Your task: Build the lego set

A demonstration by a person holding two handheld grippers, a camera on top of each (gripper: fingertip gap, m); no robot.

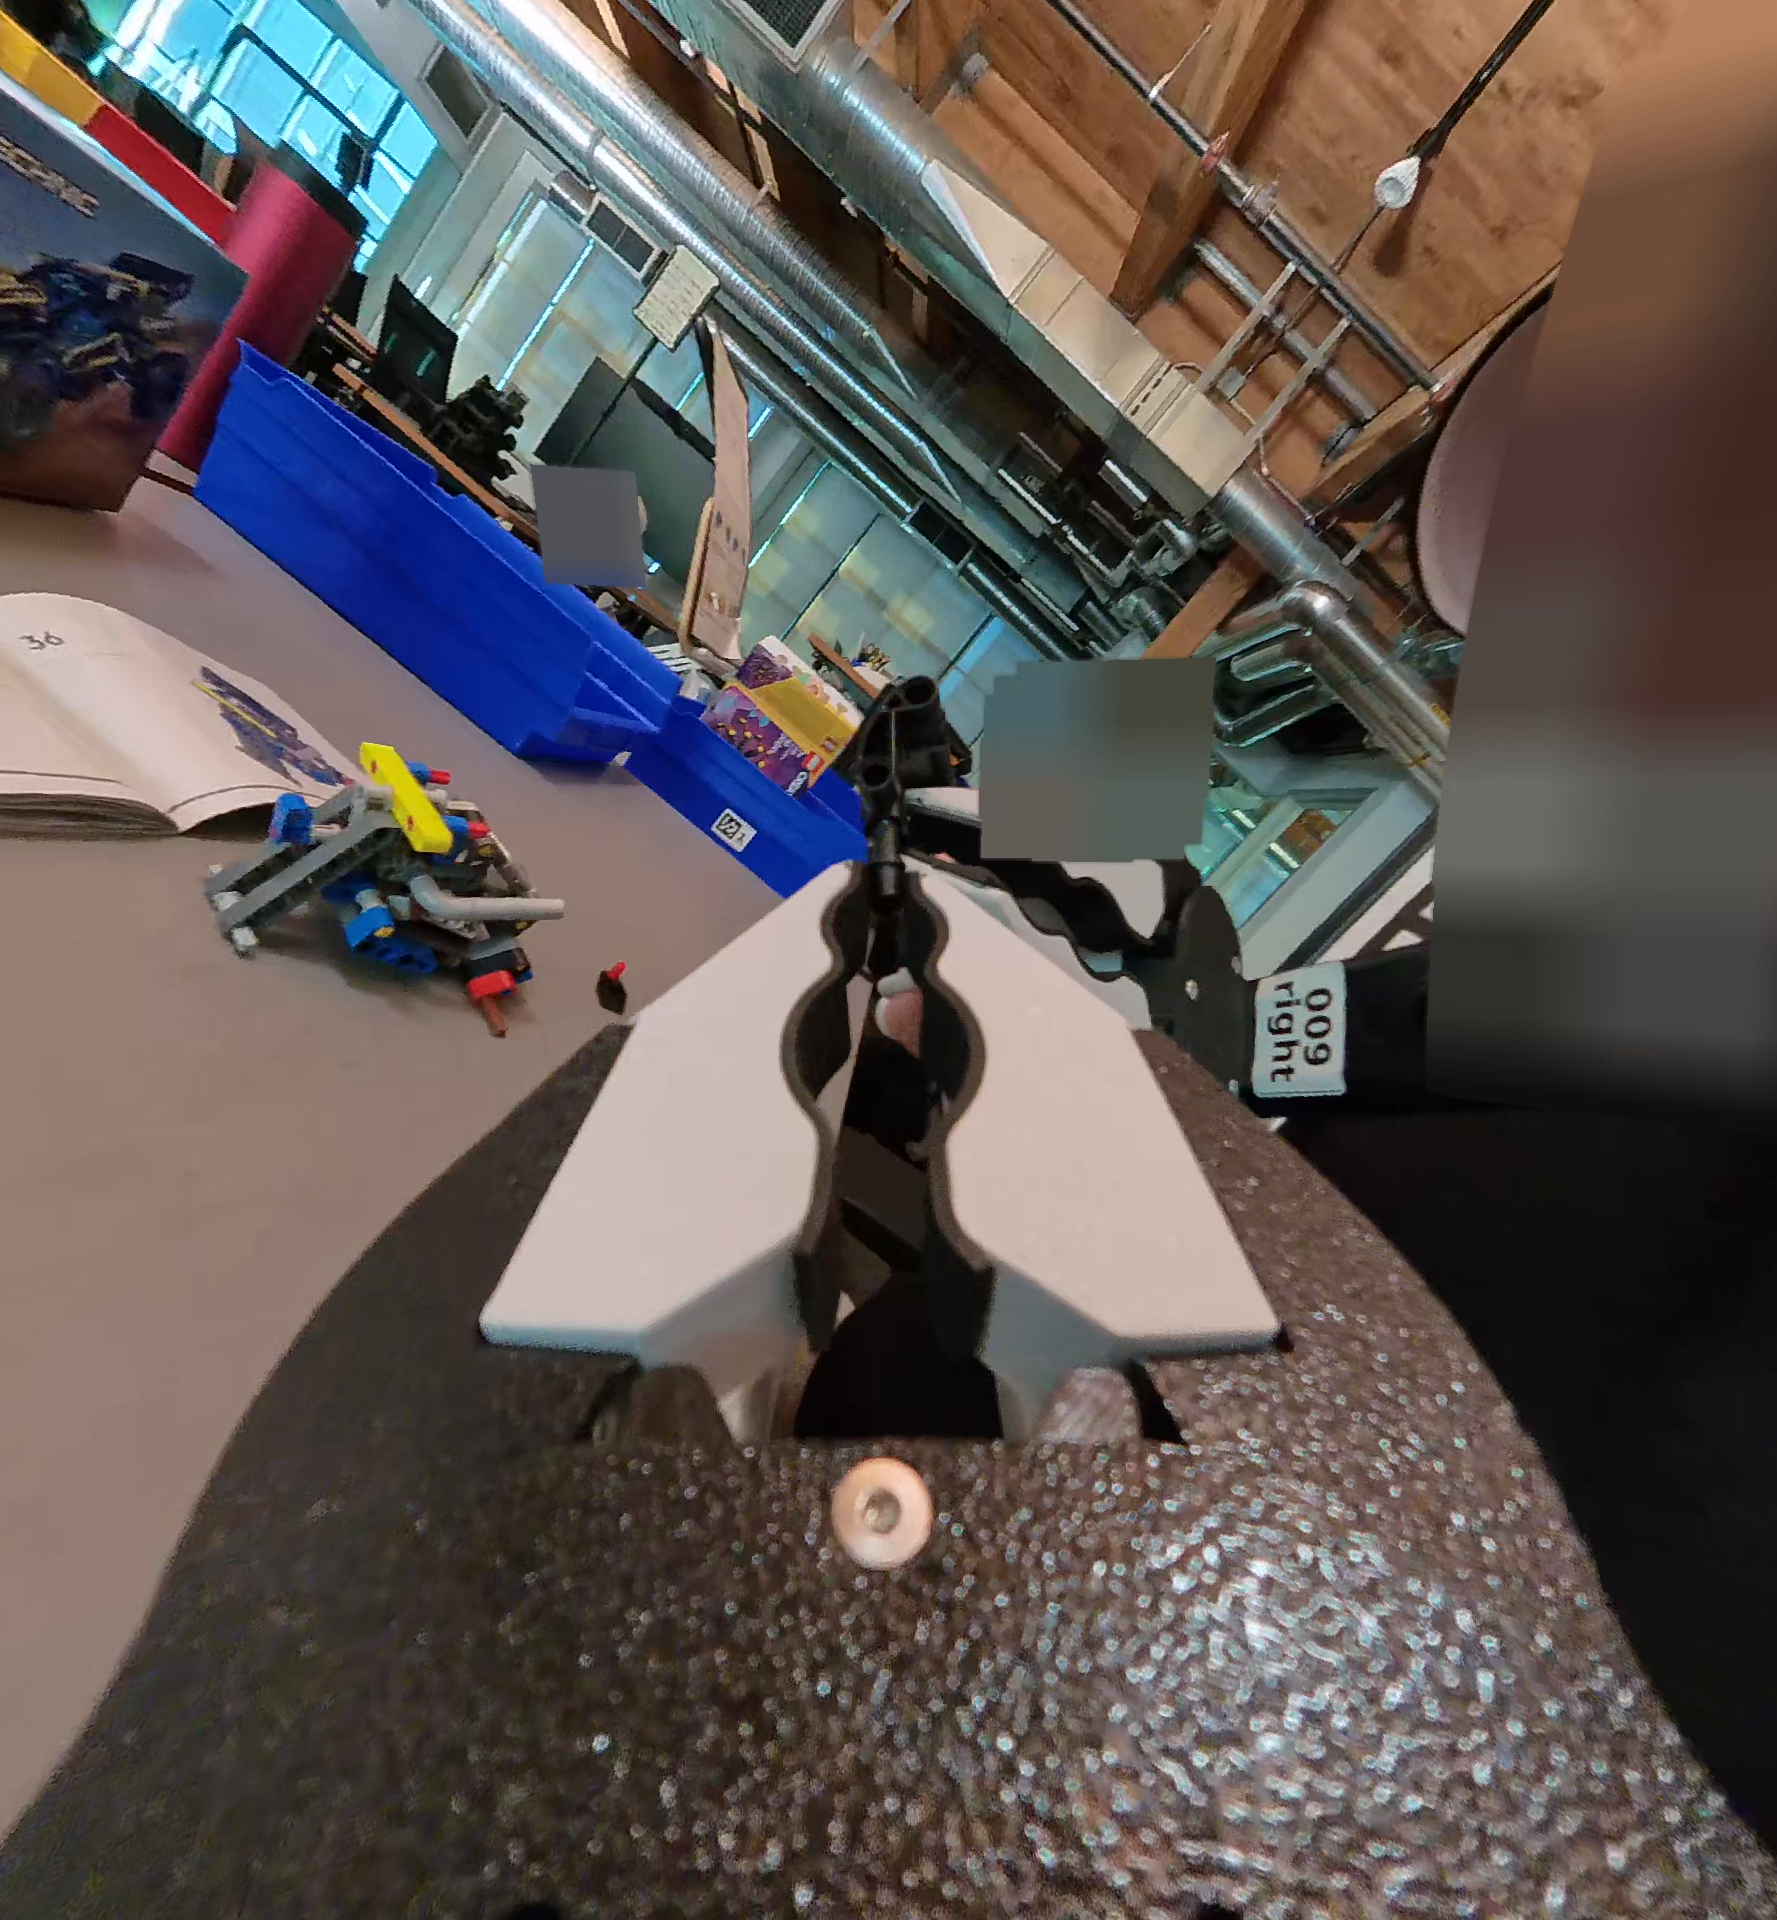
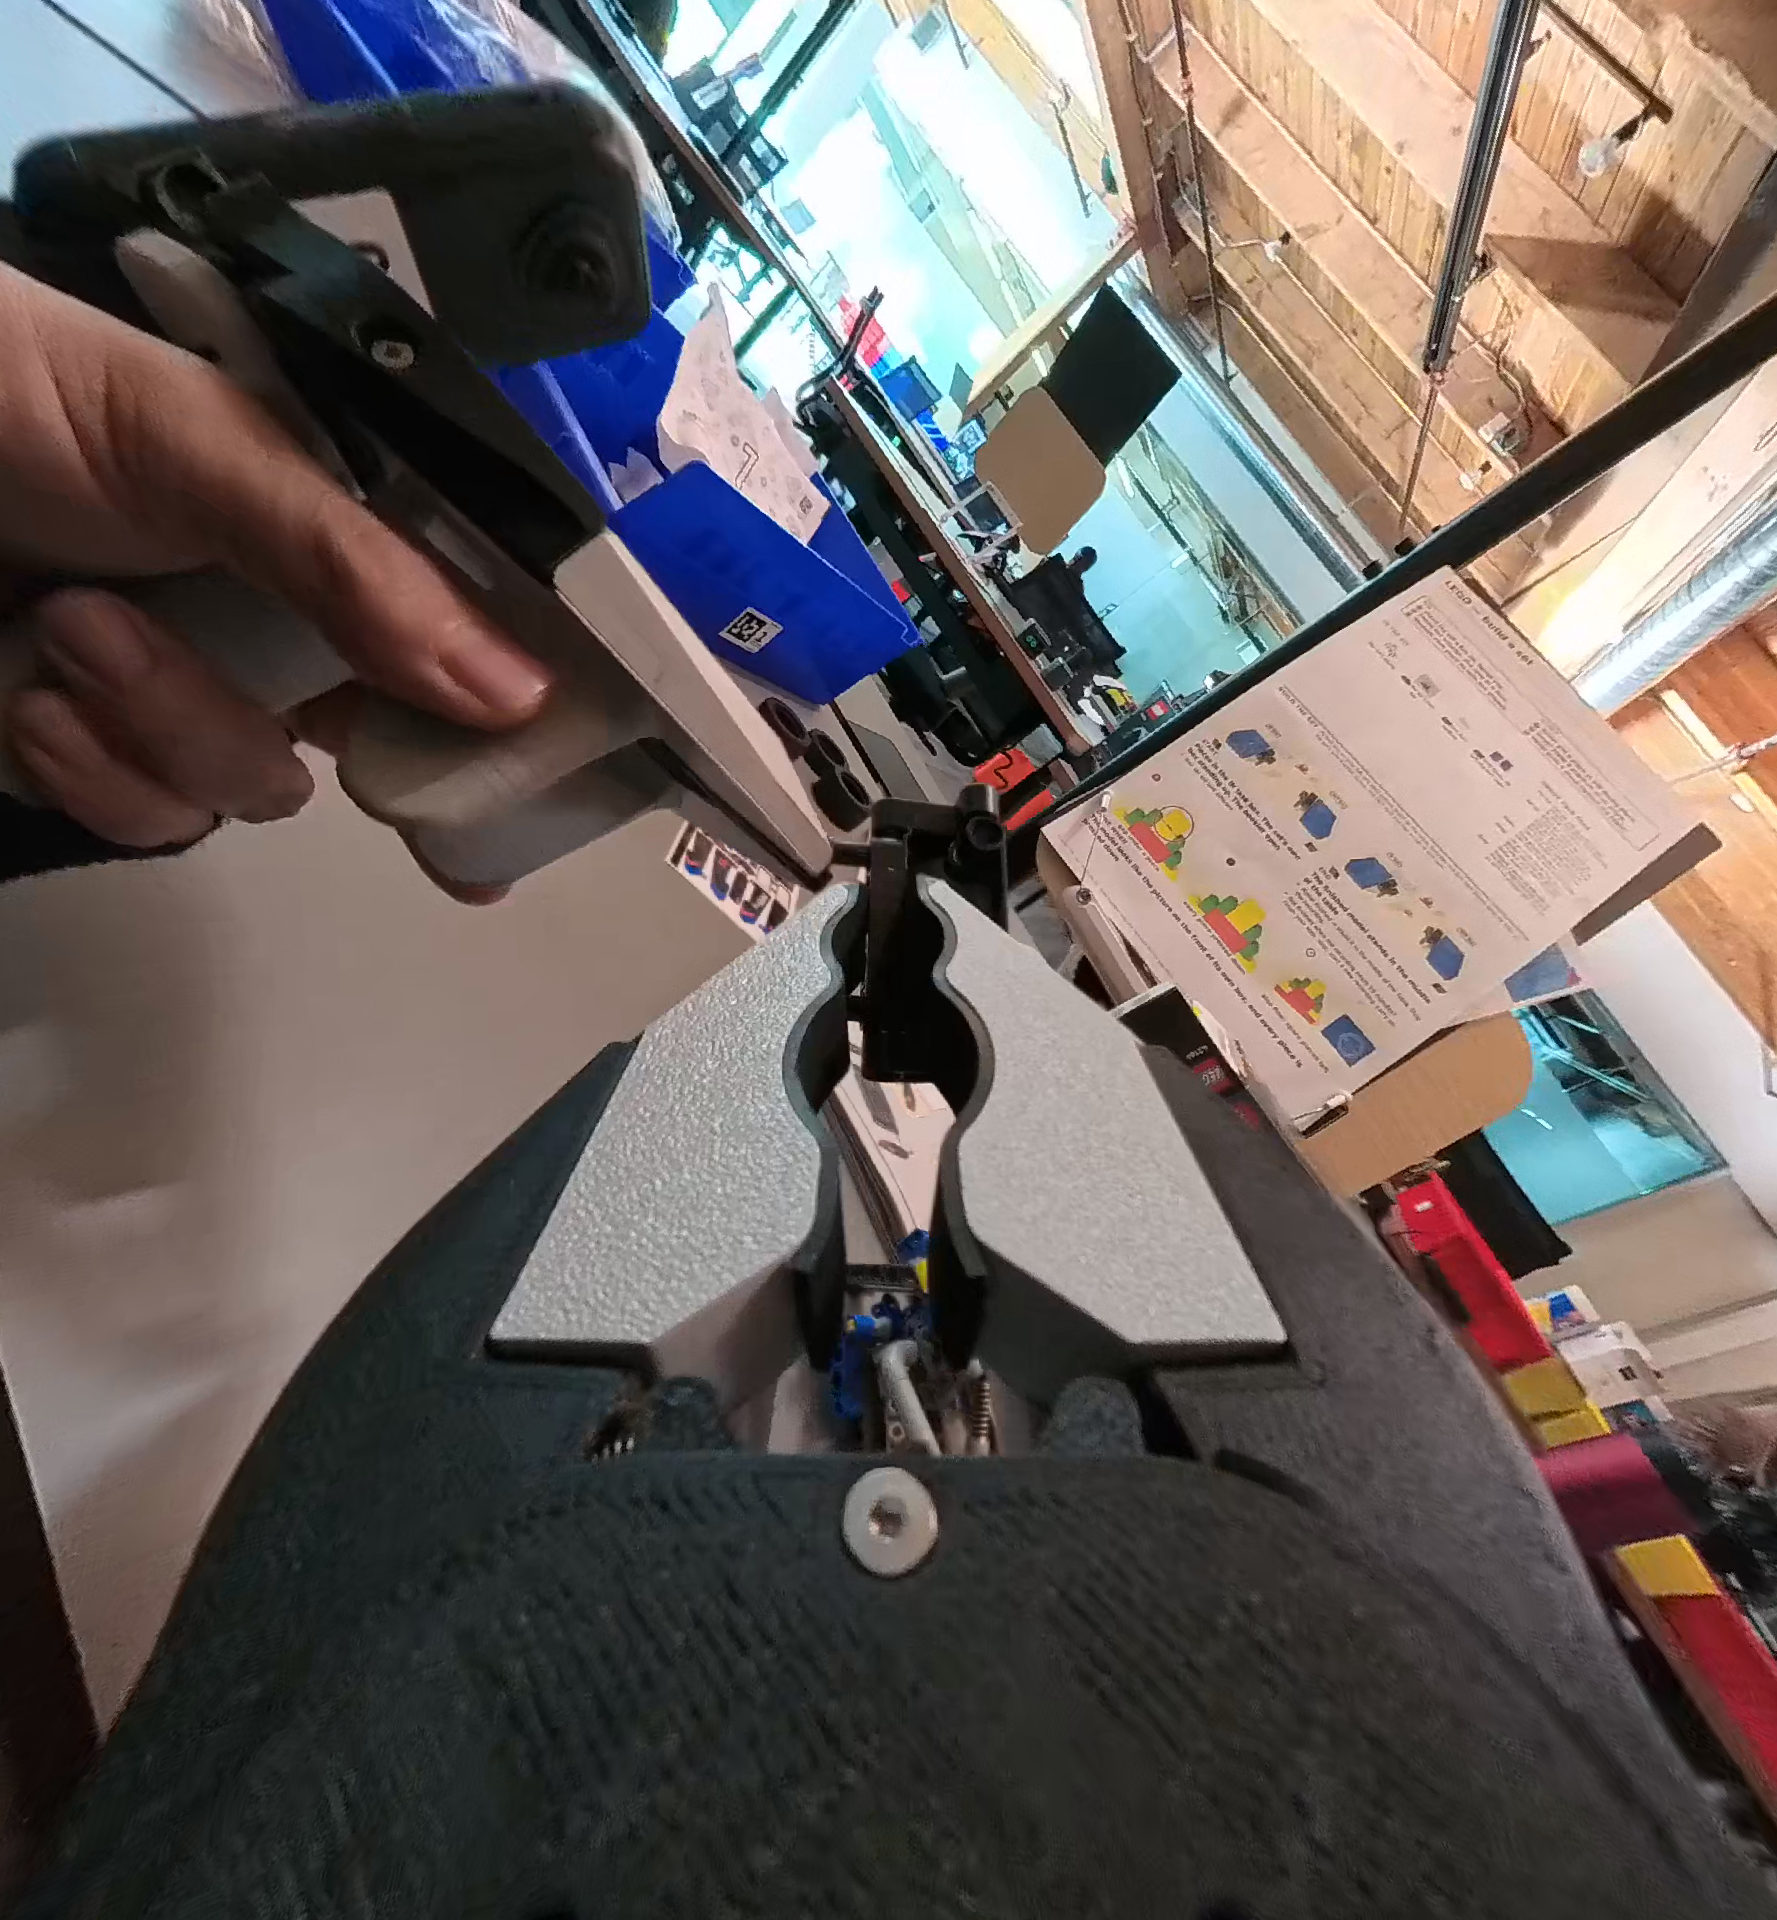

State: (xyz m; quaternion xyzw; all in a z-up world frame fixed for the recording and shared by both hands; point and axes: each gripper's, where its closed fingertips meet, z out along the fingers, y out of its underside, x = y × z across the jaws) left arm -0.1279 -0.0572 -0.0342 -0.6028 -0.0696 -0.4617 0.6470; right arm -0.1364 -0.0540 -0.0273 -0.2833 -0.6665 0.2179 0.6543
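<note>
Black pin-and-beam connector assembly, light, rigid plastic, held aloft above the table: left tool clamped on its pin, right tool clamped on its beam.

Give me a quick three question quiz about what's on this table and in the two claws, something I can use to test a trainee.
1. True or false: the left claw is shut on a small black building-toy piece.
2. What colour are the storage bins at the far edge of the table? A red, B blue, C green.
3. Fill in: the part-built model lies beside an open ____.

Key
1. True; the right claw also grips a black piece.
2. B.
3. Booklet.
</note>
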